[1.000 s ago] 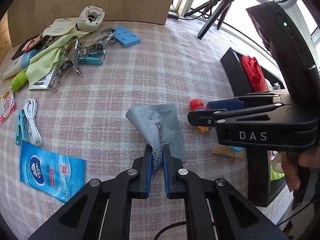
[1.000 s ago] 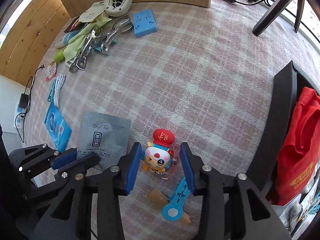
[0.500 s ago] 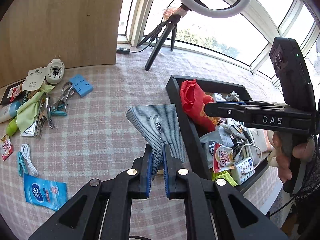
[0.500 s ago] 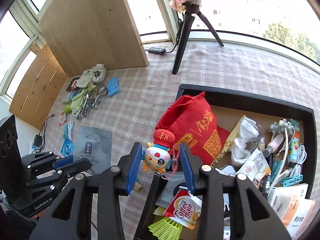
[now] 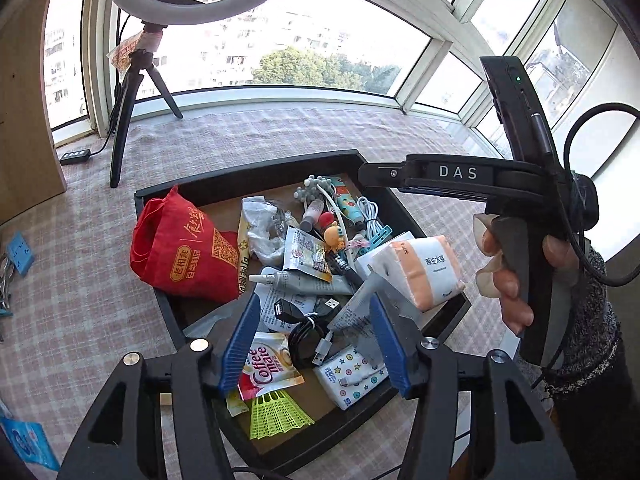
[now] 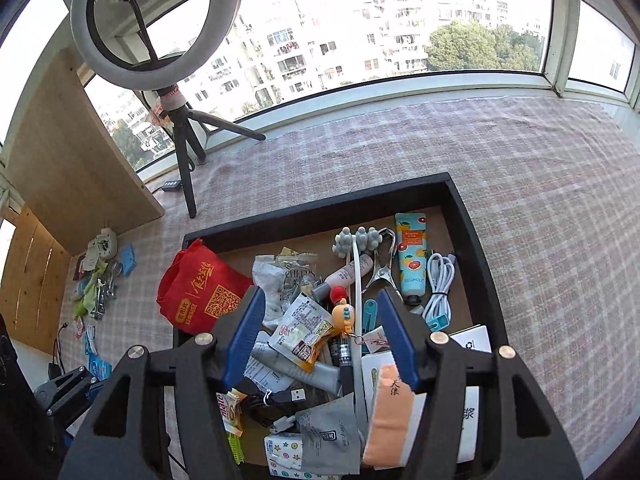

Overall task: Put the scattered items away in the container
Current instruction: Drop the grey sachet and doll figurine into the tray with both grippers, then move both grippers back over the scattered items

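The black tray (image 5: 256, 168) (image 6: 320, 210) on the checked cloth is full of small items. My left gripper (image 5: 314, 330) is open and empty above its near part. My right gripper (image 6: 320, 330) is open and empty over the tray's middle. The grey tea sachet (image 6: 330, 432) lies in the tray near its front; in the left wrist view it shows between my fingers (image 5: 354, 306). The red-capped cartoon keychain (image 6: 344, 312) (image 5: 334, 232) lies among the items. Scattered items (image 6: 100, 276) remain on the cloth at far left.
A red cloth bag (image 5: 184, 252) fills the tray's left corner. A ring light on a tripod (image 6: 180, 148) stands behind the tray, next to a wooden board (image 6: 68, 168). A blue wipes pack (image 5: 24, 444) lies at lower left. The right gripper's body (image 5: 520, 208) is at right.
Both grippers swung over the tray and opened. The left let go of the grey sachet and the right let go of the keychain; both now lie in the tray.
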The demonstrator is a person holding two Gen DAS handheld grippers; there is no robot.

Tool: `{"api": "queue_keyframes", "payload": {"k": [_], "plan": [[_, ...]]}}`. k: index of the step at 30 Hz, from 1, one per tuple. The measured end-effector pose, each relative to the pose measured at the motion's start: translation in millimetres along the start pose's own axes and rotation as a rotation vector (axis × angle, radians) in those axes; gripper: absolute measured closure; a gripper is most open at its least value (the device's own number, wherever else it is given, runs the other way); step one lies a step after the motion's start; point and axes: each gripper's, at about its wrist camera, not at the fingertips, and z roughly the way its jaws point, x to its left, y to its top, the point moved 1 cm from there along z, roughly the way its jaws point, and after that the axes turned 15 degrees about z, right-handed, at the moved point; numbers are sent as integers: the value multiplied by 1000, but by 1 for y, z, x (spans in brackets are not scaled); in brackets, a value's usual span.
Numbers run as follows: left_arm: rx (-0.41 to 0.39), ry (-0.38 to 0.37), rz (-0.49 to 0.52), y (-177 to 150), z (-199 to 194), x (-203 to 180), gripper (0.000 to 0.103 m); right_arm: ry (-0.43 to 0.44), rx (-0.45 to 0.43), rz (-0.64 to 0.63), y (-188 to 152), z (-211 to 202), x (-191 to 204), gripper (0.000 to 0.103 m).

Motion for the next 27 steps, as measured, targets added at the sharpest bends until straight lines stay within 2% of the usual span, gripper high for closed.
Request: {"api": "queue_keyframes", "payload": {"k": [3, 6, 12, 17, 22, 25, 27], "plan": [[10, 5, -10, -6, -1, 5, 51, 14, -7, 0, -3, -4, 3, 45], [13, 22, -32, -12, -5, 13, 56, 36, 9, -13, -7, -1, 10, 45], [3, 90, -79, -31, -24, 37, 57, 65, 41, -71, -23, 8, 35, 45], [3, 167, -144, -64, -50, 68, 57, 99, 61, -102, -43, 9, 60, 45], [6, 294, -241, -113, -85, 120, 57, 149, 77, -133, -68, 13, 99, 45], [16, 334, -336, -142, -103, 164, 57, 182, 118, -166, -85, 23, 132, 45], [18, 368, -391, -156, -116, 193, 61, 201, 140, -191, -94, 32, 156, 46]]}}
